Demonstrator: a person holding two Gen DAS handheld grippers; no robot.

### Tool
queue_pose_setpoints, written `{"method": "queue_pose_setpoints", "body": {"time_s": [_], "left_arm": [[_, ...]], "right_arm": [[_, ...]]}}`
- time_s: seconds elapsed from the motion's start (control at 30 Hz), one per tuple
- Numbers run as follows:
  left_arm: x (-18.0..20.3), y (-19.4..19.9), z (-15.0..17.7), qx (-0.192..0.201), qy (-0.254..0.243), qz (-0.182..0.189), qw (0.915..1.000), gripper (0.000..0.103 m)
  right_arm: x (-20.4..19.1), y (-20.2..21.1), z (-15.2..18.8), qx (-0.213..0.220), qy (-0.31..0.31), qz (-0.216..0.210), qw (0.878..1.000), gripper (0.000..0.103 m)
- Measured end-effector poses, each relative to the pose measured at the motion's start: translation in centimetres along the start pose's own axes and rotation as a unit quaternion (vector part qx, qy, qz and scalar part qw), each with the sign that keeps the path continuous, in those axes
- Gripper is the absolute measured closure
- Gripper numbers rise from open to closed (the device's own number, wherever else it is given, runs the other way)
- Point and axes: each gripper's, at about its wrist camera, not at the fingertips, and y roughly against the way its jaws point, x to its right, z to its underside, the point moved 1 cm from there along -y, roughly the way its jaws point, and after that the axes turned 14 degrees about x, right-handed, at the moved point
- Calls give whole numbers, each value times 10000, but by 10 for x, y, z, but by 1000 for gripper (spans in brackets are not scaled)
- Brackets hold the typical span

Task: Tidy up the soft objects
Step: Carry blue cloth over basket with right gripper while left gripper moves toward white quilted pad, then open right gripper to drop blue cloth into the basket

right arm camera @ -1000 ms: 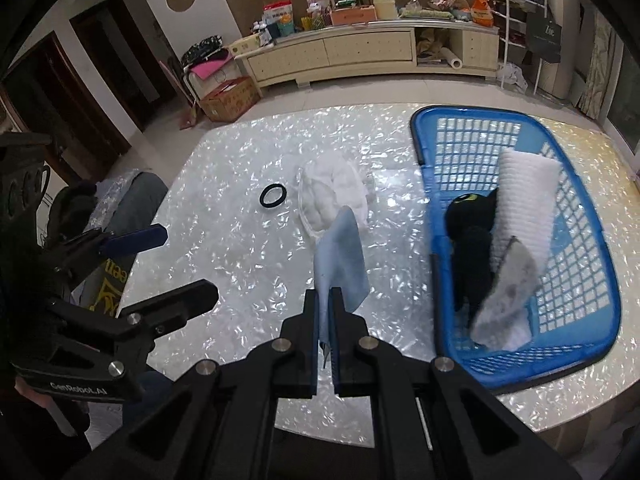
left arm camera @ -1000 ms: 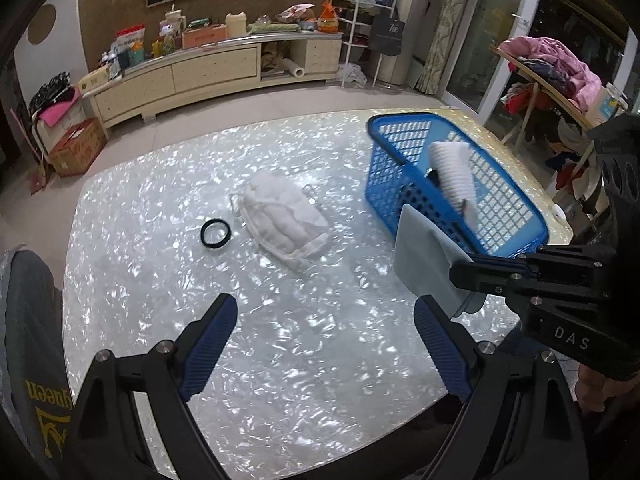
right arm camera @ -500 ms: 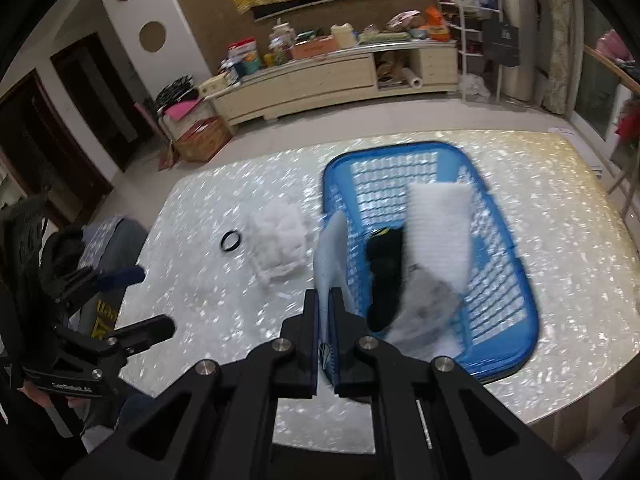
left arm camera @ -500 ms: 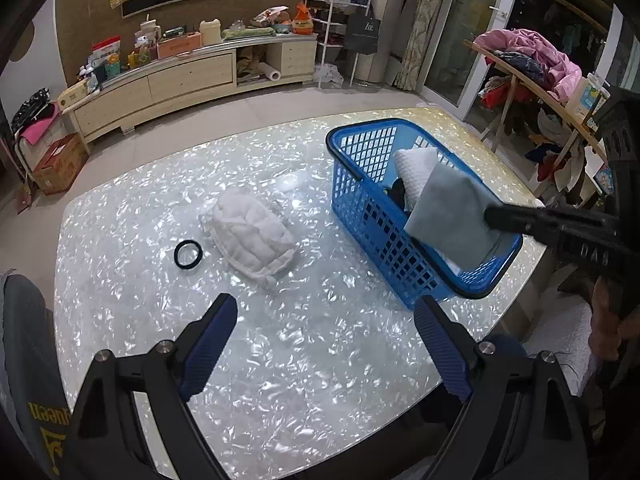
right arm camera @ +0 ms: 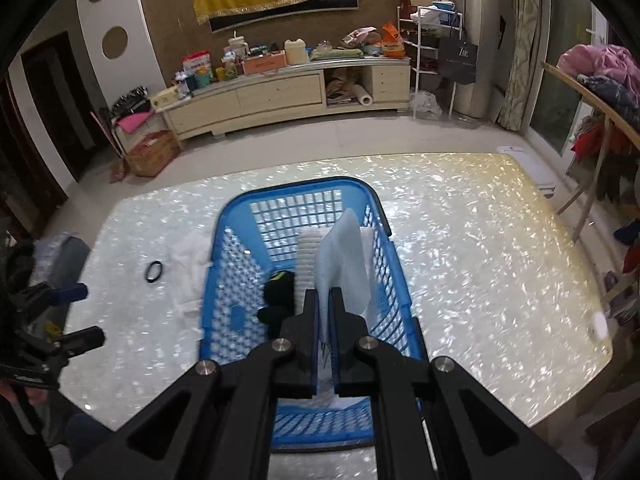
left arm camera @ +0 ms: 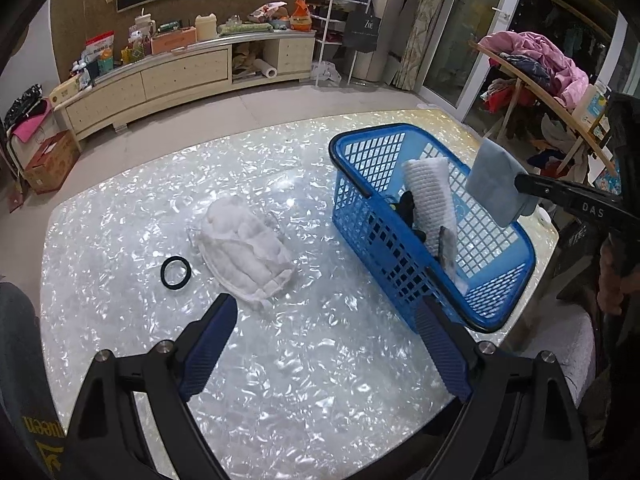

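My right gripper (right arm camera: 324, 294) is shut on a pale blue cloth (right arm camera: 342, 264) that hangs over the blue basket (right arm camera: 294, 190). In the left wrist view the same cloth (left arm camera: 496, 180) dangles above the basket (left arm camera: 360, 188) near its right rim. Inside the basket lie a white ribbed cloth (left arm camera: 430, 196), a black item (left arm camera: 408, 206) and a grey piece (left arm camera: 446, 250). A white padded cloth (left arm camera: 244, 244) rests on the table left of the basket. My left gripper (left arm camera: 324, 344) stands open over bare table in front of that cloth, holding nothing.
A black ring (left arm camera: 175, 273) lies on the pearly table (left arm camera: 280, 380) left of the white cloth. The table's right edge runs close beside the basket. A rack heaped with clothes (left arm camera: 536, 60) stands at the right, a long cabinet (left arm camera: 180, 76) behind.
My right gripper has carried the pale blue cloth rightward from over the table to above the basket. The left gripper has drifted a little, staying open.
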Motion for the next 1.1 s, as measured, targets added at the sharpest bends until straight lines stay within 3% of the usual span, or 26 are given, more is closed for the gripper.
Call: {"method": "queue_pose_setpoints", "body": {"time_s": [0.17, 0.3, 0.7, 0.73, 0.77, 0.87, 0.97, 1.1], "left_arm": [[-10, -22, 6, -128, 61, -21, 9999, 14], [-17, -33, 12, -222, 54, -66, 9997, 14], [-47, -50, 17, -286, 227, -201, 9991, 14], [-49, -53, 17, -298, 226, -229, 9990, 14], [-50, -56, 17, -303, 232, -247, 9990, 14], [-56, -67, 18, -337, 267, -245, 9988, 14], [-60, -78, 20, -412, 255, -304, 9984, 14], [-68, -98, 26, -551, 279, -296, 9977, 14]], "right_arm": [[-11, -46, 20, -504, 254, -111, 9983, 99], [-24, -75, 37, -910, 149, -447, 9947, 99], [-28, -84, 45, -1137, 6, -543, 9920, 97], [-28, -85, 42, -1145, 7, -550, 9919, 92], [-29, -85, 42, -1158, 18, -551, 9917, 79], [-30, -78, 41, -1078, 30, -547, 9927, 52], [-31, -69, 38, -953, 94, -526, 9940, 41], [-30, -64, 34, -850, 122, -466, 9952, 39]]}}
